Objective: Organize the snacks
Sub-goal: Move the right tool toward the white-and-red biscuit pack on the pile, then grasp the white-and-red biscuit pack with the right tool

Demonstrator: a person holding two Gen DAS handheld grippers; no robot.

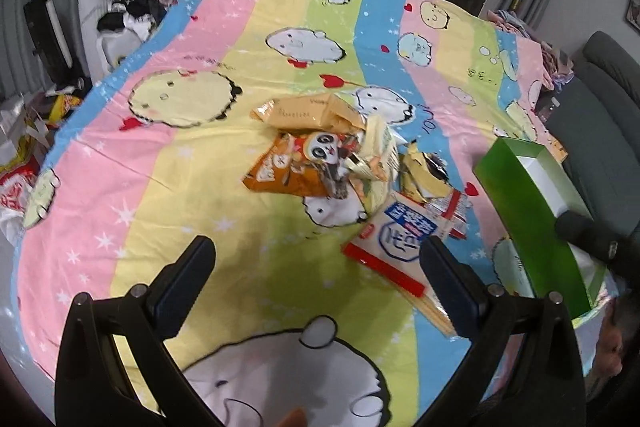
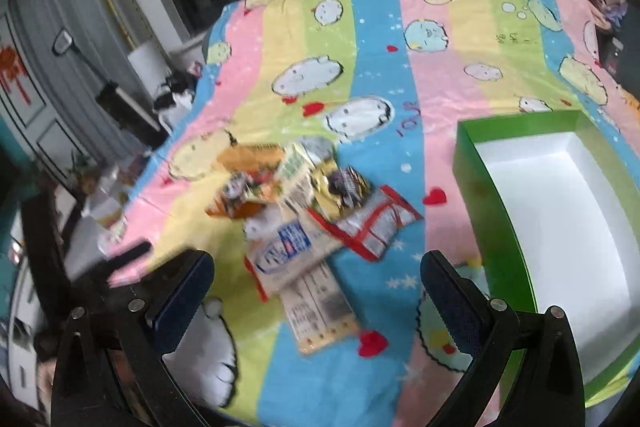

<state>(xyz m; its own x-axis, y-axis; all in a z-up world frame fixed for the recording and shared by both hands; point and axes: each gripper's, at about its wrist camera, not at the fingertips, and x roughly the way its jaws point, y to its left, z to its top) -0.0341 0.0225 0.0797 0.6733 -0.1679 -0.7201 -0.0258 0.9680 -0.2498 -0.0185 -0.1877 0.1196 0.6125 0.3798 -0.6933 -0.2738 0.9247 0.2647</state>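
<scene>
Both tongs are spread and pinch nothing. The left tongs [image 1: 316, 287] hover over the bedspread [image 1: 192, 195], with the red-and-white packet [image 1: 394, 243] just beside their right finger. The right tongs [image 2: 316, 295] hang above that same packet [image 2: 288, 259], seen from the other side.

Beyond it the snacks lie in one overlapping heap mid-bed: an orange panda bag [image 1: 296, 167], a tan pouch [image 1: 304, 113], a yellow pack [image 1: 420, 175] and a red-edged foil pack [image 2: 376, 227]. The green box [image 2: 480, 187] stands open and white inside, to the right of the heap and apart from it.

The step in hand is likely the first pick. Best take the nearest packet, since it lies outermost and flattest. Grip it by a free edge, not the middle, so the neighbours stay undisturbed. Lift clear before swinging toward the box.
</scene>
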